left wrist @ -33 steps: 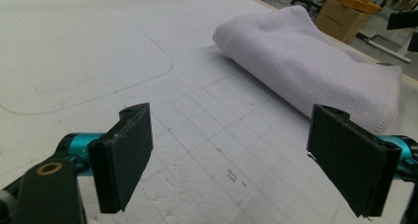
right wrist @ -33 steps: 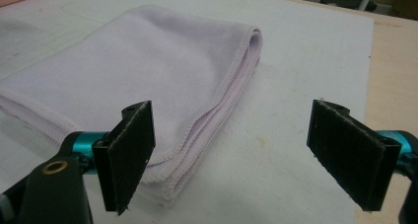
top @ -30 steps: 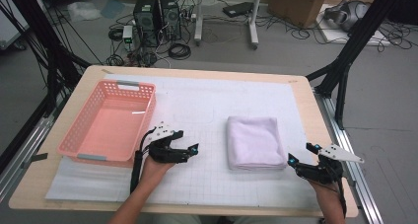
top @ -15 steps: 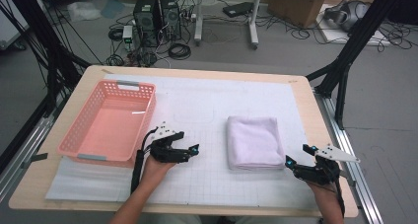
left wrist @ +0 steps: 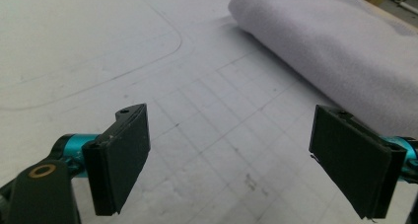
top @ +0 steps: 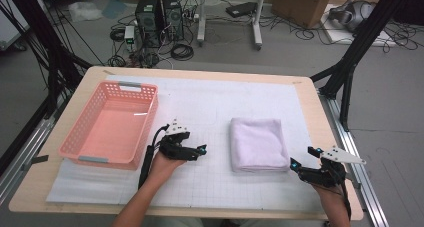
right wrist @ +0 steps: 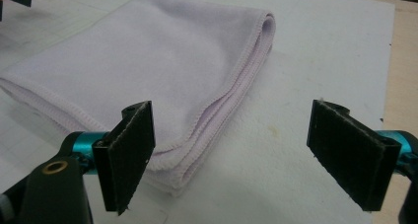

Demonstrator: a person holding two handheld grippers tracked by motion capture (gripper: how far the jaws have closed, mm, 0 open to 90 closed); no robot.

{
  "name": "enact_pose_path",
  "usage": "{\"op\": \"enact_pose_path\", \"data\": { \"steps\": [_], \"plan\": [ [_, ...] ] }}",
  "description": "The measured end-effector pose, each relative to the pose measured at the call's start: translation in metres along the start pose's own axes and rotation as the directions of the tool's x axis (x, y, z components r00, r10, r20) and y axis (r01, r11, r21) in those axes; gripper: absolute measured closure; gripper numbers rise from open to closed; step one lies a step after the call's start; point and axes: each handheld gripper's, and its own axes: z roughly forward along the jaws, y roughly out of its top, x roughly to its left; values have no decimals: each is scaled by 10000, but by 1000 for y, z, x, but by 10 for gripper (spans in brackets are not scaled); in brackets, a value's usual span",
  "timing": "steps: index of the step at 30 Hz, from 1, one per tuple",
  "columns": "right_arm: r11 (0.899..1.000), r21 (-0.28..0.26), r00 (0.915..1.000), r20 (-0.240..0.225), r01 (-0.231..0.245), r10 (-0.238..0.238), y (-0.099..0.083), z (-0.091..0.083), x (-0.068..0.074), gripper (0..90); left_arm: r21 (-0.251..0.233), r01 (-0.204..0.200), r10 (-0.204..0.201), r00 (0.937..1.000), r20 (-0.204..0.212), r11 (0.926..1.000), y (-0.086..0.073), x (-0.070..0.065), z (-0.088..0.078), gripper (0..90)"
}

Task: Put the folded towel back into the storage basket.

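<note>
With jaws wide and empty, the left gripper (top: 199, 150) and right gripper (top: 295, 163) have edged closer beside the folded towel (top: 258, 144), poised to lift it.

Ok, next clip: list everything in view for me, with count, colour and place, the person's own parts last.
towel: 1, pale lilac, folded, on the mat right of centre, between the two tongs
basket: 1, pink plastic, empty, on the mat's left side
mat: 1, white with a grid, covering most of the table
table: 1, light wood
computer towers: 2, black, on the floor beyond the table
cardboard box: 1, brown, on the floor at far right
left tongs: 1, black with teal, open, left of the towel
right tongs: 1, black with teal, open, at the towel's near right corner
forearms: 2, coming in from the bottom edge
</note>
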Motion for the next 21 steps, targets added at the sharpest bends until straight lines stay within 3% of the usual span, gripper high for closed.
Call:
{"op": "enact_pose_path", "data": {
  "steps": [2,9,12,21],
  "plan": [
    [9999,-94,9999,4,-110,110,1,-2,-1,174,-89,248,-245,9991,357,9997,10,-3,5,163],
    [10000,-30,10000,-1,-35,35,1,-2,0,174,34,299,-300,9964,787,9995,30,-16,24,172],
    [9999,62,10000,3,-82,82,0,-3,-1,174,56,535,-538,9931,1040,9986,34,-20,33,175],
    [9999,41,9999,-18,-103,104,-1,-2,-4,174,716,738,-816,9904,1117,9947,38,-35,63,174]
  ]
}}
